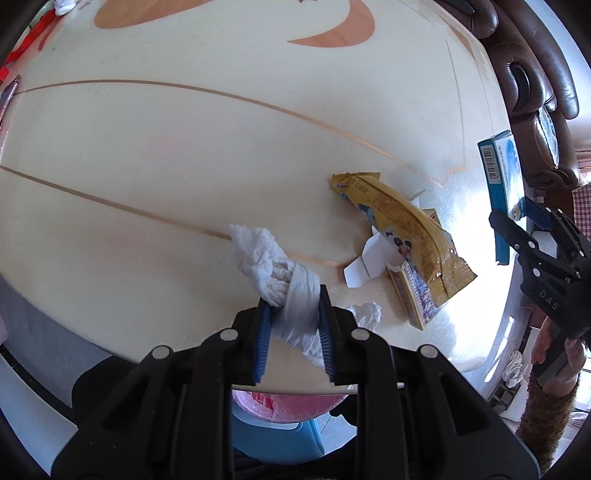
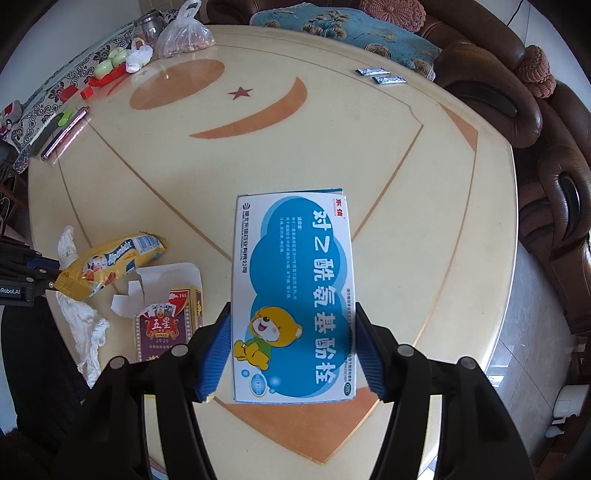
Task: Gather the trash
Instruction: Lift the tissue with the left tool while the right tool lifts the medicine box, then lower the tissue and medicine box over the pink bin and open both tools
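My left gripper [image 1: 293, 306] is shut on a twisted white tissue [image 1: 280, 273] at the near edge of the round cream table [image 1: 184, 147]; the tissue also shows in the right wrist view [image 2: 79, 325]. My right gripper [image 2: 291, 332] is shut on a blue and white medicine box [image 2: 293, 295] with a cartoon bear, held above the table; the box shows at the right in the left wrist view [image 1: 500, 184]. A yellow snack wrapper [image 1: 402, 221] lies over an opened playing-card box [image 1: 413, 295]. A small tissue scrap [image 1: 365, 314] lies beside my left gripper.
A pink-lined bin [image 1: 280, 404] sits below the table edge under my left gripper. Brown leather sofas [image 2: 546, 147] ring the table's right and far sides. Two small sachets [image 2: 380, 75], a plastic bag [image 2: 184, 35], a phone [image 2: 64, 134] and red and green items [image 2: 99, 74] lie on the far side.
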Tool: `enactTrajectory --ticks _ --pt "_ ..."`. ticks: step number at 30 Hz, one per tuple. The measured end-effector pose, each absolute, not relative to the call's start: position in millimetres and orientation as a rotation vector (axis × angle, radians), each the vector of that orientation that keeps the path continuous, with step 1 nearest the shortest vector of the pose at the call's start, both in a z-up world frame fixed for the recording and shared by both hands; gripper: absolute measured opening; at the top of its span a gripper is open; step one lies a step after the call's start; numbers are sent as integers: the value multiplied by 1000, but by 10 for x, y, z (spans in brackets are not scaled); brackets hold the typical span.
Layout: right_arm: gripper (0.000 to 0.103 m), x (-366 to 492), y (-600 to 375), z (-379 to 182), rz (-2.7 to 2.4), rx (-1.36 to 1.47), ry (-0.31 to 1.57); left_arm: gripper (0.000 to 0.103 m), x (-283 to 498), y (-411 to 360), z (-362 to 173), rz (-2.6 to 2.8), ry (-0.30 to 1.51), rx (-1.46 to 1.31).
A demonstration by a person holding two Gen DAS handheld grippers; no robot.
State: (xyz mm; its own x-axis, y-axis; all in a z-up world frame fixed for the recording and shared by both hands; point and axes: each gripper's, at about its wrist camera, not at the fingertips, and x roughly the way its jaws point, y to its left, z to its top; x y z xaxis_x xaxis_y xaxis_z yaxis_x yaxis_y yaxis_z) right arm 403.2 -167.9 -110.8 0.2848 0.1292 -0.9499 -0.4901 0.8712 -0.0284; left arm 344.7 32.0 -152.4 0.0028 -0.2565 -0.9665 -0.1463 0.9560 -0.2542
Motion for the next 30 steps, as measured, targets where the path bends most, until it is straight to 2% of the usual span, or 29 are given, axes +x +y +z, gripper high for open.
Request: enactTrajectory --ticks 17,30 --pt "60 3130 -1541 -304 416 -389 1112 24 2978 423 -745 -166 1434 -222" --pt "60 1963 -1447 -147 400 -392 1112 24 2214 290 -674 -278 1398 -86"
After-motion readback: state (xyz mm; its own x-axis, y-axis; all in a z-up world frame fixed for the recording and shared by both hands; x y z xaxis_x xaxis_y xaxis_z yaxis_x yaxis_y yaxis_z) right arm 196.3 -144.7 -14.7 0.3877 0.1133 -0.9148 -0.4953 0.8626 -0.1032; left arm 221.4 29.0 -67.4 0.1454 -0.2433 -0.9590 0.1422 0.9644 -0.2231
